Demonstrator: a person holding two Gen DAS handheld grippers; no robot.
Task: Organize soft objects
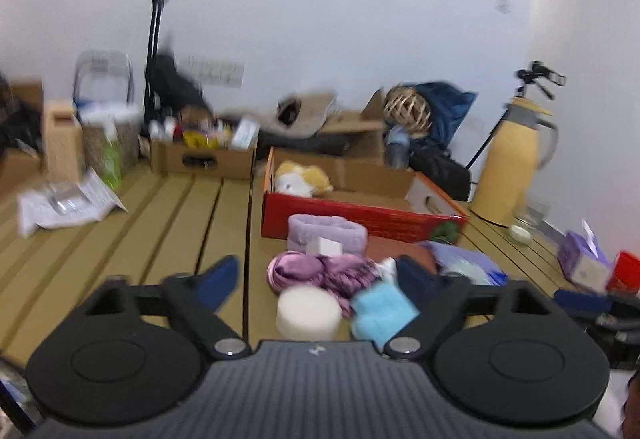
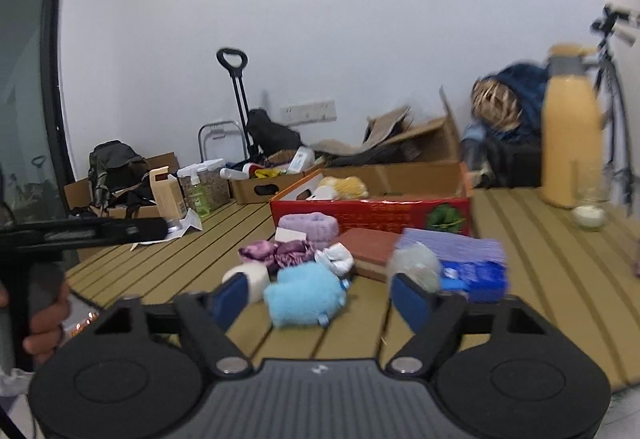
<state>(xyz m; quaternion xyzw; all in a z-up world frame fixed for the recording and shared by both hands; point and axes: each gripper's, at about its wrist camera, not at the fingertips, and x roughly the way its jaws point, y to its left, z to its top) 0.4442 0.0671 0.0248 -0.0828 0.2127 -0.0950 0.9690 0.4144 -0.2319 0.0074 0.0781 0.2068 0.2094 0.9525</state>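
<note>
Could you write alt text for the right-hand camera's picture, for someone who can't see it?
An open right gripper hovers over a slatted table, nothing between its jaws, facing a blue plush toy, purple satin cloth and a white roll. Behind stands a red cardboard box holding a yellow plush.

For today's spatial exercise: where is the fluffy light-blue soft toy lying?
In the right wrist view, the light-blue soft toy lies on the slatted table, right of the white foam cylinder, in front of the purple satin cloth.

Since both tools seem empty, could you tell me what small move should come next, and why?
Probably ease the right tool forward onto the blue plush. It lies loose on the table, nearest the open tool, while the red box behind already holds a yellow plush.
</note>
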